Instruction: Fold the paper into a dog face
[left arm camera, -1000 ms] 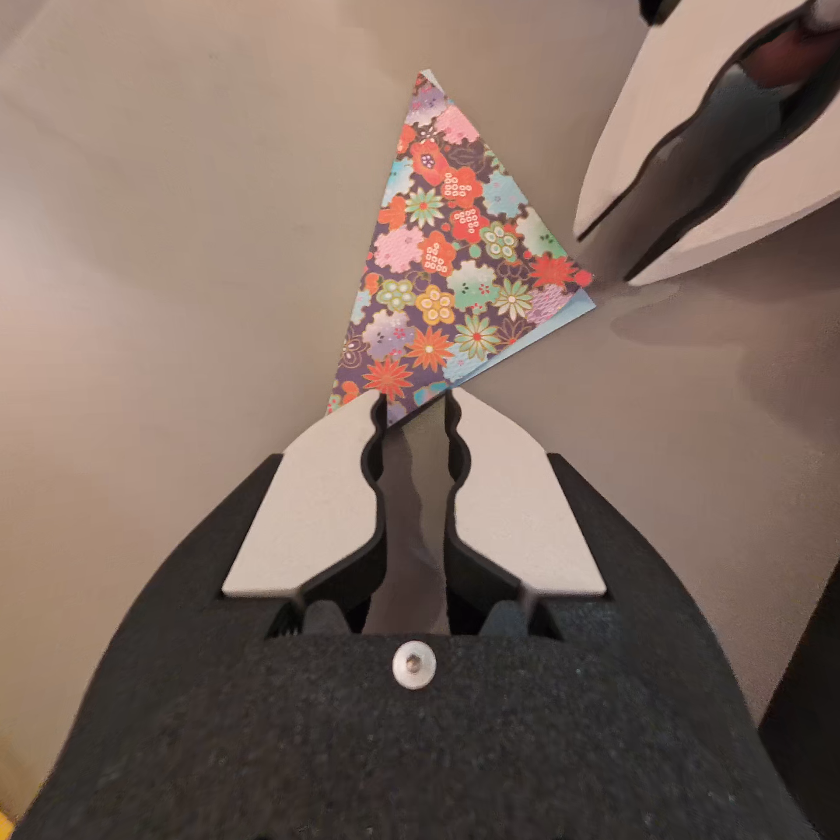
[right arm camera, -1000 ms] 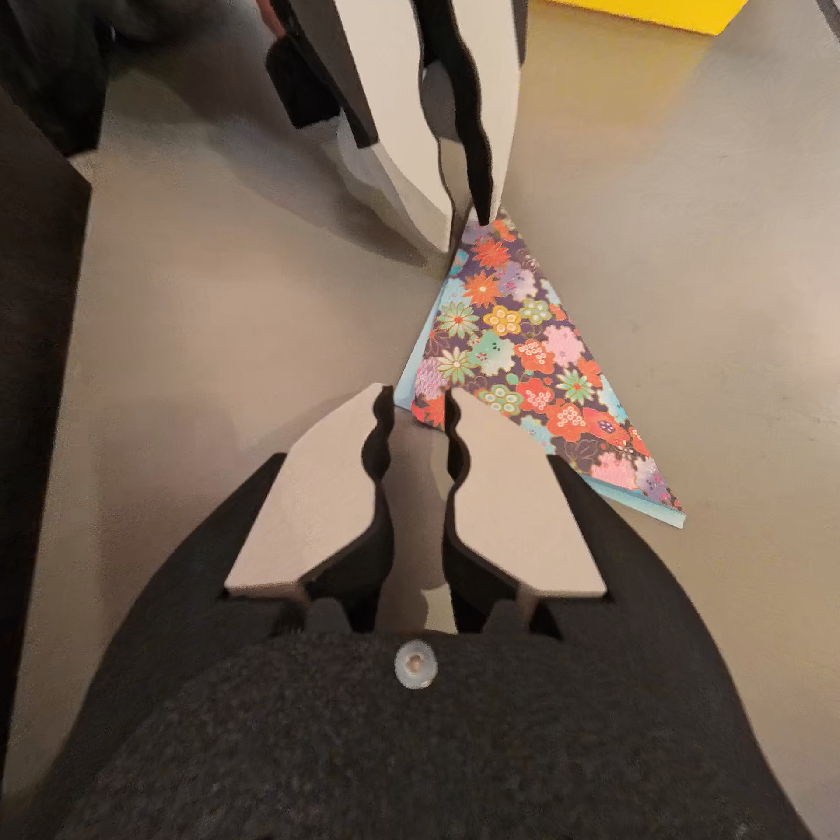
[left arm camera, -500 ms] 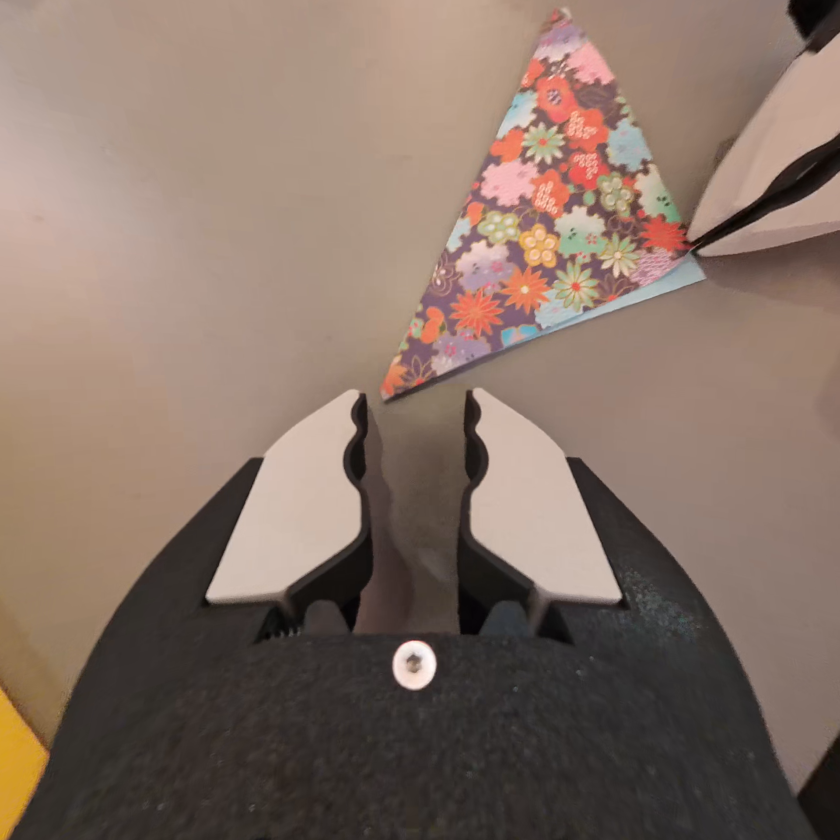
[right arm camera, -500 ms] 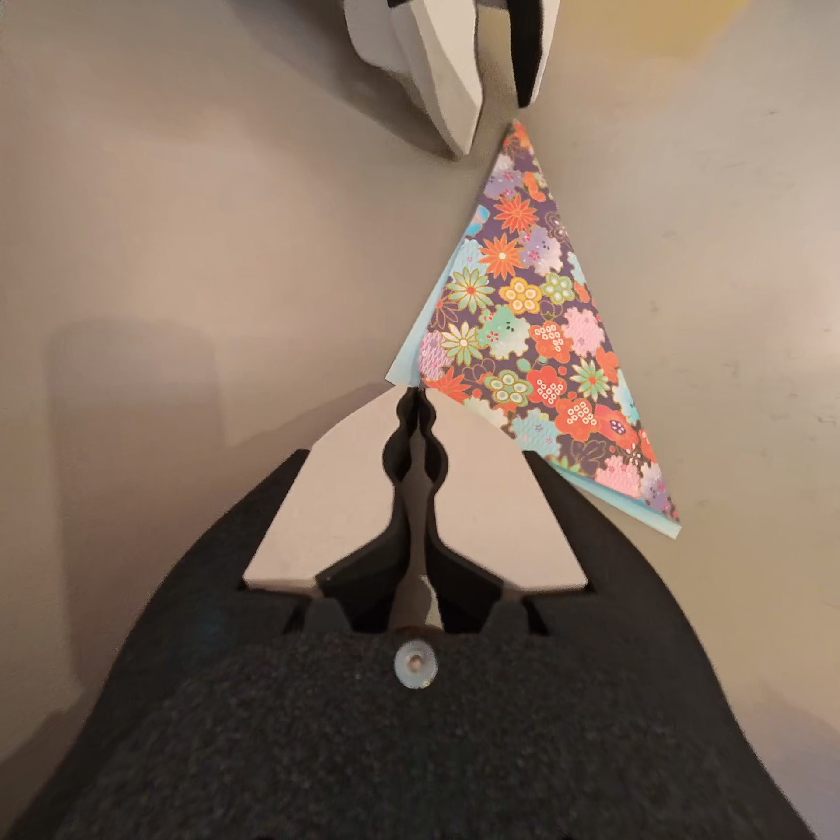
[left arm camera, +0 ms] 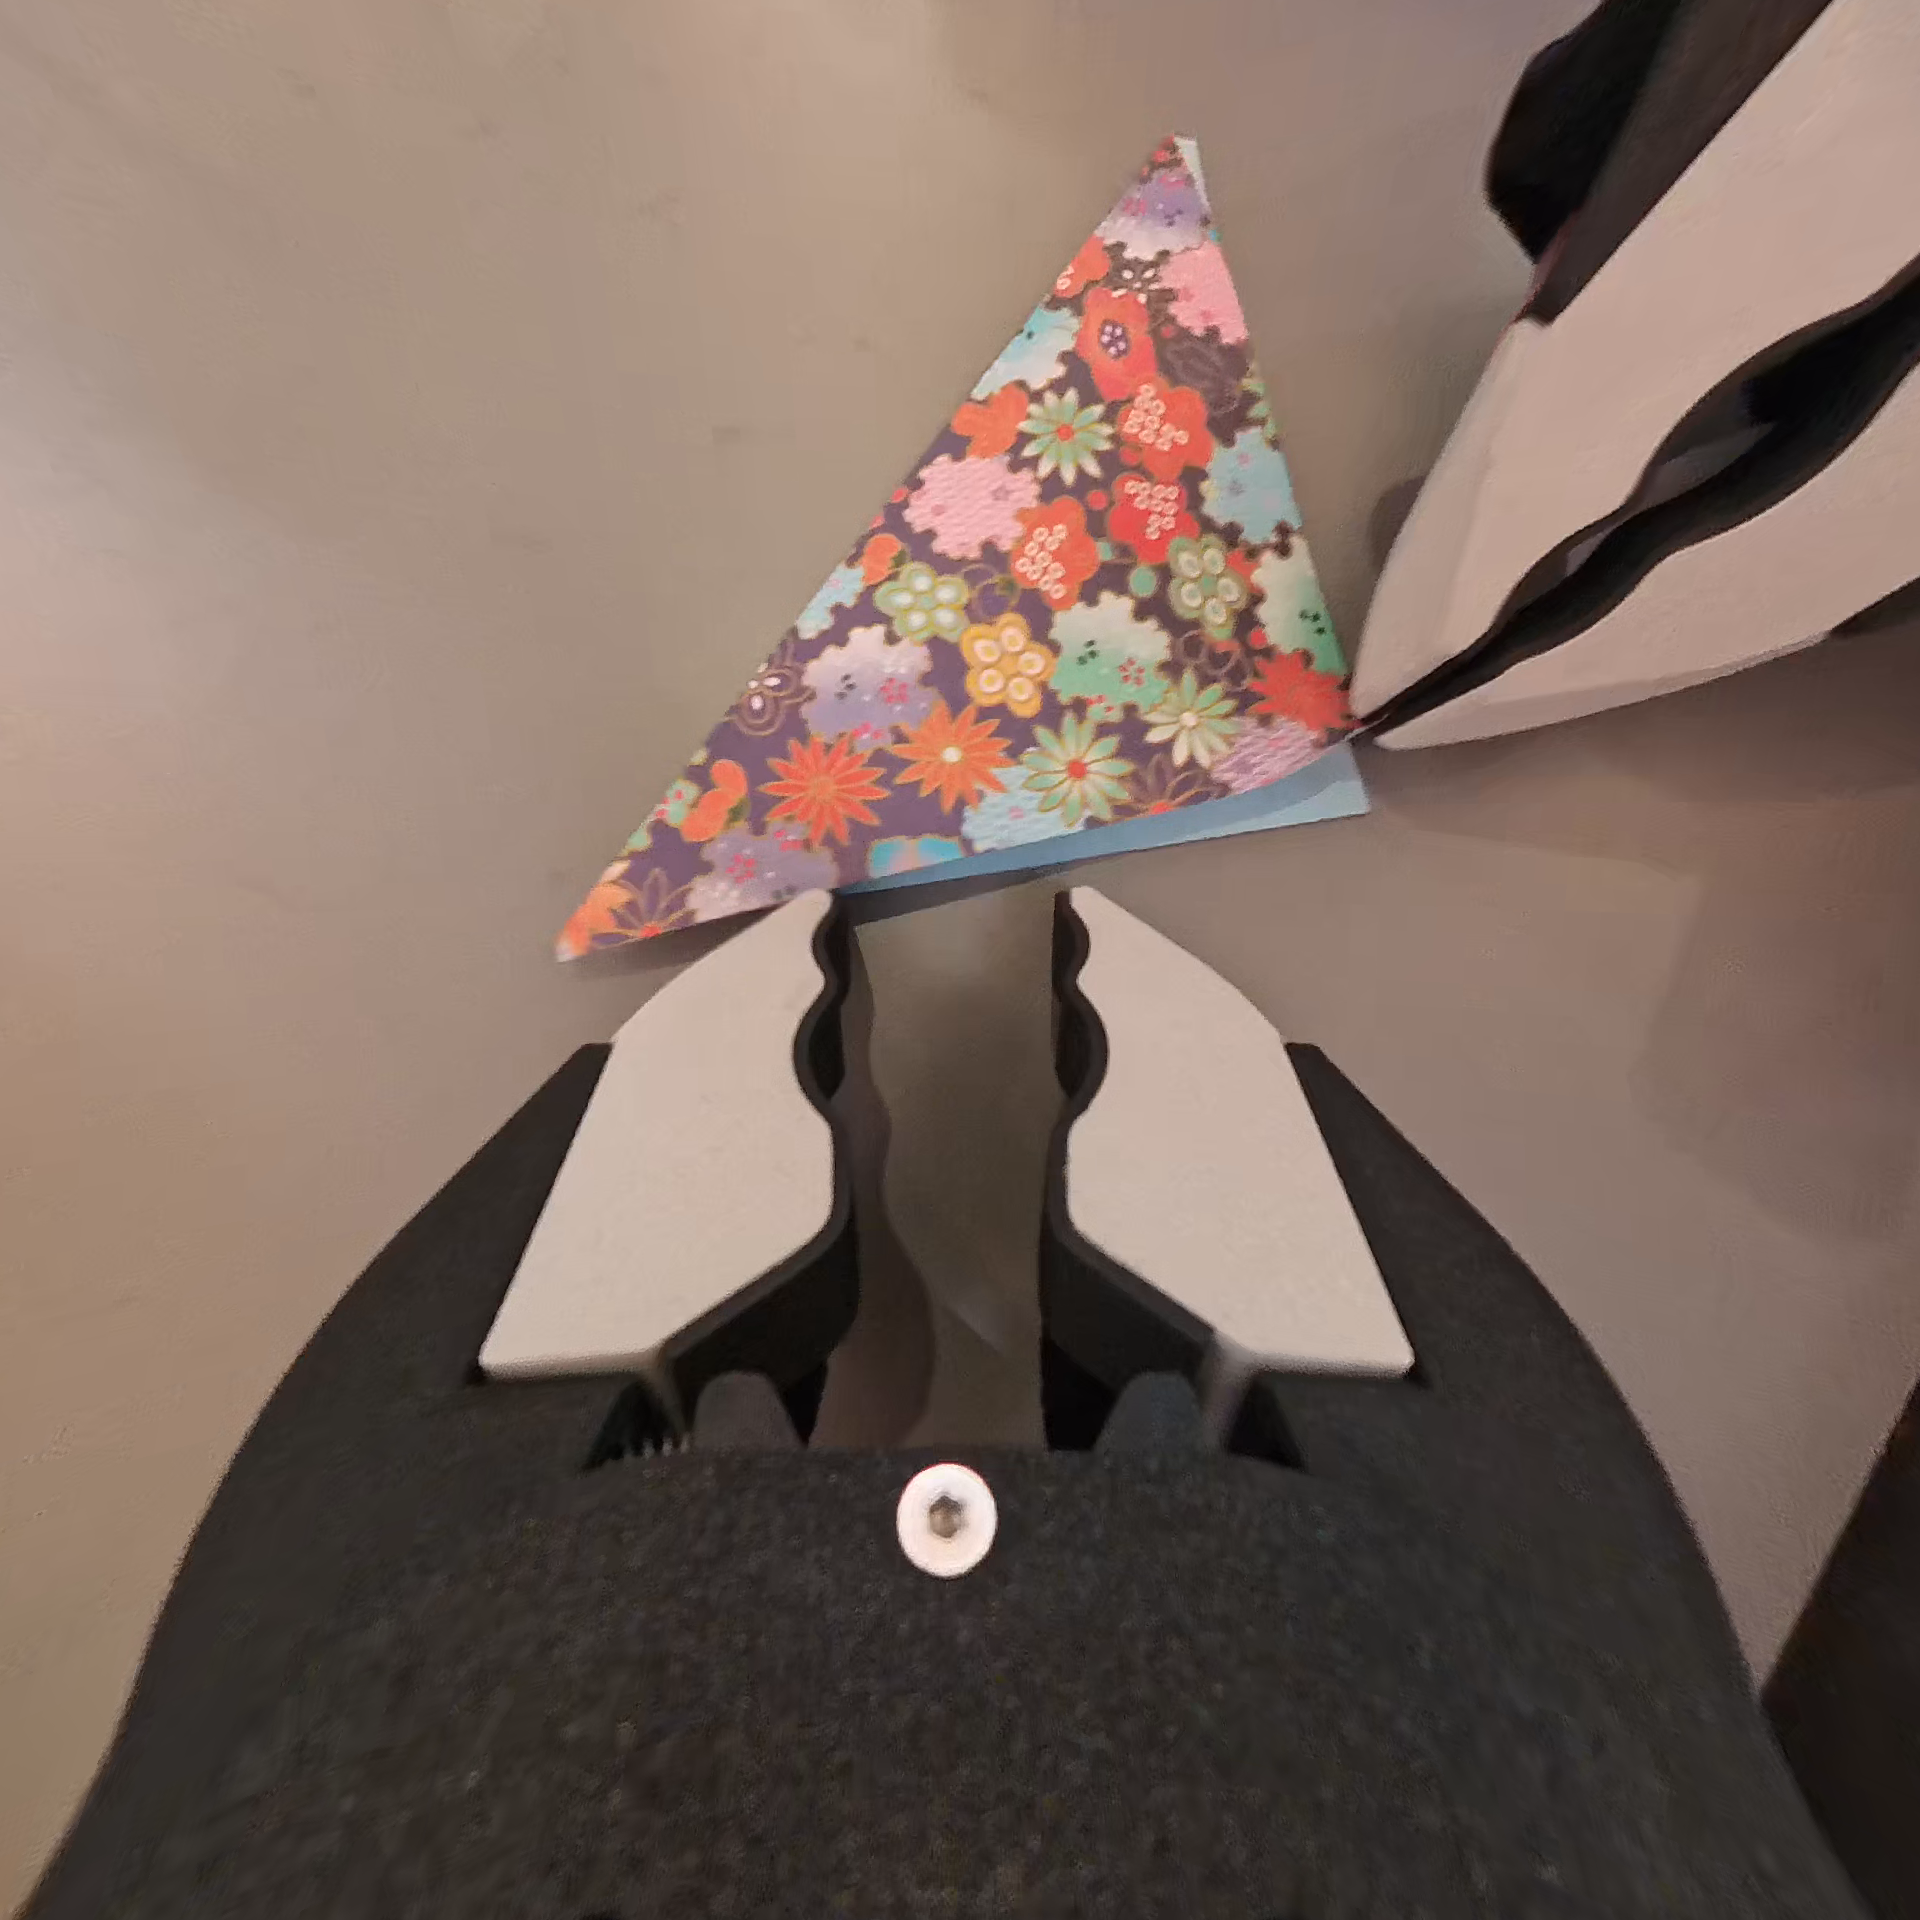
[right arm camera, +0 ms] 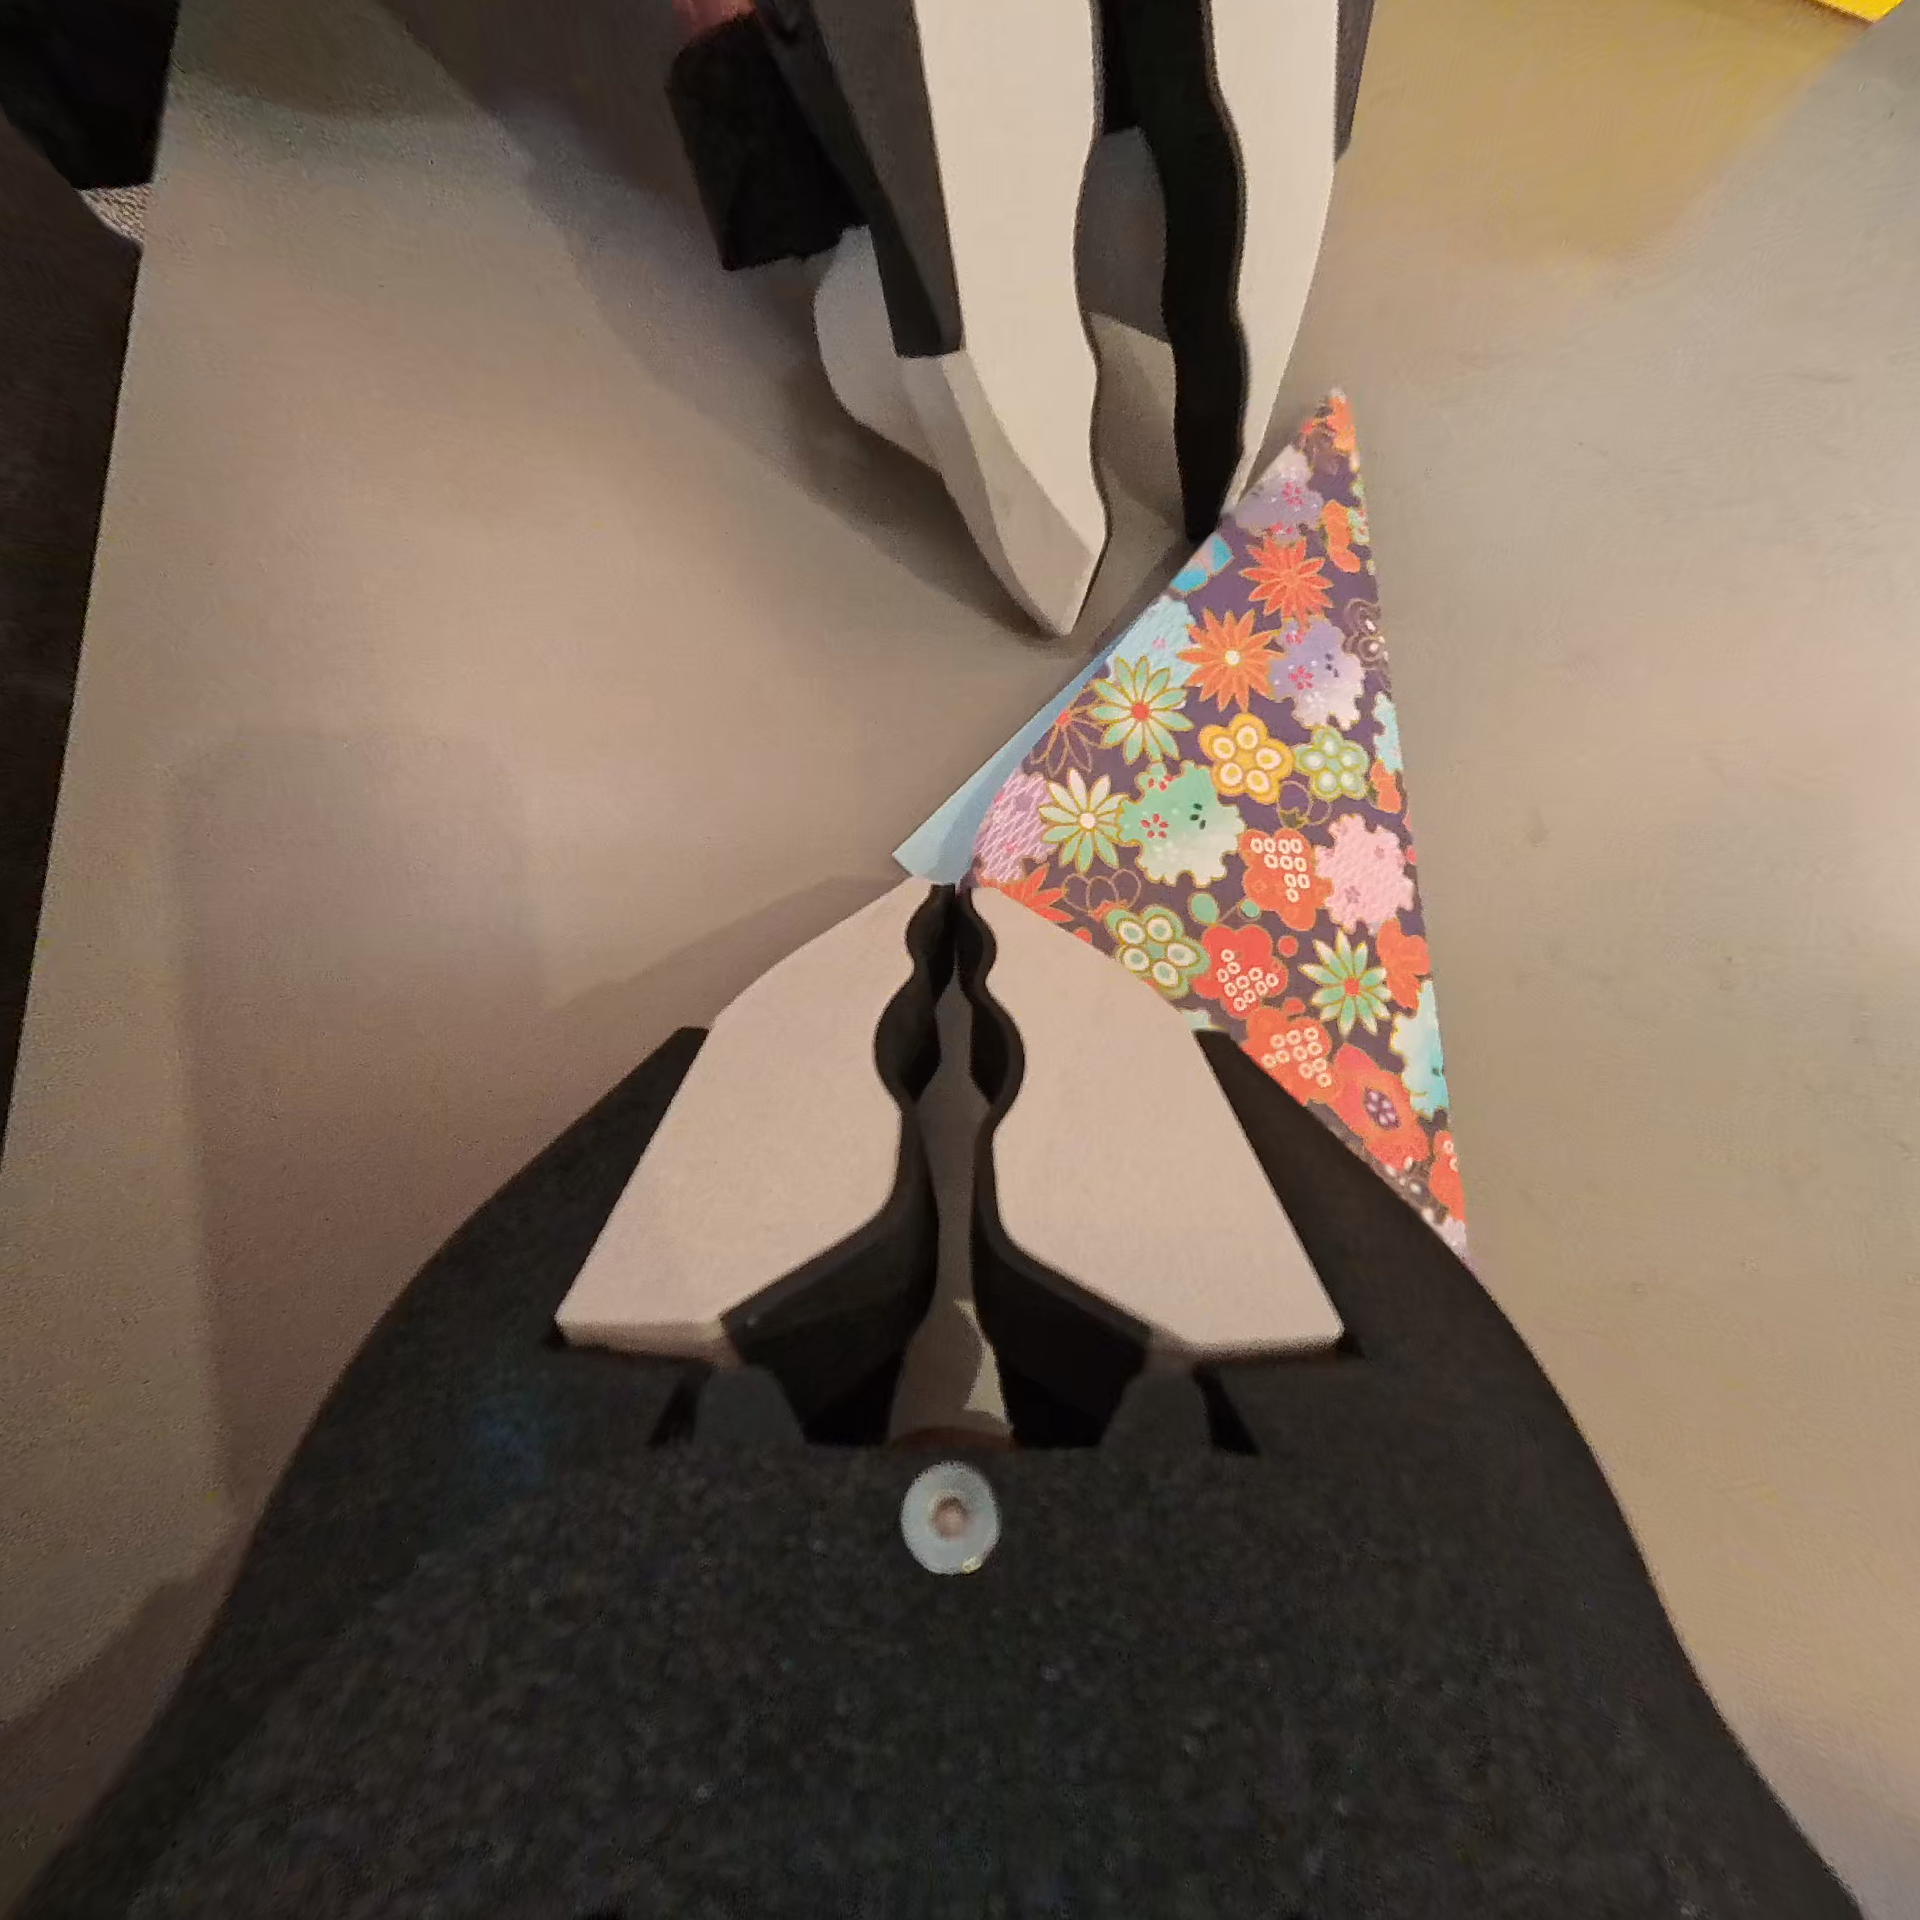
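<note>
The paper (left arm camera: 1049,623) is a flat triangle with a flower print on top and a light blue under layer showing along one edge, lying on the grey table (left arm camera: 364,520). My left gripper (left arm camera: 951,914) is open and empty, its tips at the paper's near edge by the blue strip. My right gripper (left arm camera: 1361,717) comes in from the upper right with jaws shut on the printed top layer's corner, which sits slightly off the blue layer. In the right wrist view the right gripper (right arm camera: 951,894) is shut at that corner of the paper (right arm camera: 1278,790), and the left gripper (right arm camera: 1143,566) stands open at the far edge.
A yellow object (right arm camera: 1886,8) lies at the far right corner of the right wrist view. A dark edge (right arm camera: 42,623) runs along the left there, and a dark block (left arm camera: 1860,1662) stands at the lower right of the left wrist view. Across from one pair of fingers to the other is roughly 8 cm.
My right gripper has closed fully at the paper's corner. My left gripper has opened and come back up to the paper's near edge. The paper has turned slightly.
</note>
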### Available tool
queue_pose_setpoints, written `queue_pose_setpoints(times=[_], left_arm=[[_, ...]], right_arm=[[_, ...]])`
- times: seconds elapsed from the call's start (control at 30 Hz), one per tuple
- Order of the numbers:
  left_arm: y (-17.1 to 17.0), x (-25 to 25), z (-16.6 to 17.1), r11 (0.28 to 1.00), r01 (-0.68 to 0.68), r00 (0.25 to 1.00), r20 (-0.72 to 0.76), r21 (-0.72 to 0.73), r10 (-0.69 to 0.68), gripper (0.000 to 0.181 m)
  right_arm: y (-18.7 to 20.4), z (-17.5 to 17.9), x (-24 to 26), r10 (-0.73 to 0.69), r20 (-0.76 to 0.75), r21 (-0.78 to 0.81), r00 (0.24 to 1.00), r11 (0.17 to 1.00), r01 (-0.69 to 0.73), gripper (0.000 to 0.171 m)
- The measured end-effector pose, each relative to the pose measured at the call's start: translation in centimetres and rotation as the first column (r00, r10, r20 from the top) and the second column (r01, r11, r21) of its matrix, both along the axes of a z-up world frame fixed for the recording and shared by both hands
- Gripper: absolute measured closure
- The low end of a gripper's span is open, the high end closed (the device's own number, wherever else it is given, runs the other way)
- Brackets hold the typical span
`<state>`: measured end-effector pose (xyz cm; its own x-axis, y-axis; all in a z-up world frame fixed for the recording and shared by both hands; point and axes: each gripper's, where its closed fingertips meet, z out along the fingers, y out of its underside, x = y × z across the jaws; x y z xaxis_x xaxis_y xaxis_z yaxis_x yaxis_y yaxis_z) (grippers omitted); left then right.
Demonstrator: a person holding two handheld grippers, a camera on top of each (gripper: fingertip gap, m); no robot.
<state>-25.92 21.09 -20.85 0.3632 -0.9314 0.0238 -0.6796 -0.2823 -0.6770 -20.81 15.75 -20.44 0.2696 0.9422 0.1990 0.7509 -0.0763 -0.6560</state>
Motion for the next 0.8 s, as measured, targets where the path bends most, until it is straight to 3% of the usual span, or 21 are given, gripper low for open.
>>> queue_pose_setpoints(times=[0.33, 0.8], left_arm=[[-1.8, 1.6, 0.0, 1.0, 0.029, 1.0, 0.007, 0.003, -0.029, 0.144], [-3.5, 2.3, -0.1, 0.999, -0.03, 1.0, -0.006, 0.028, 0.03, 0.142]], right_arm=[[0.7, 0.9, 0.1, -0.024, -0.026, 0.054, 0.999, 0.998, 0.025, 0.171], [-0.5, 0.9, 0.2, 0.016, -0.039, 0.137, 0.999, 0.991, -0.011, 0.171]])
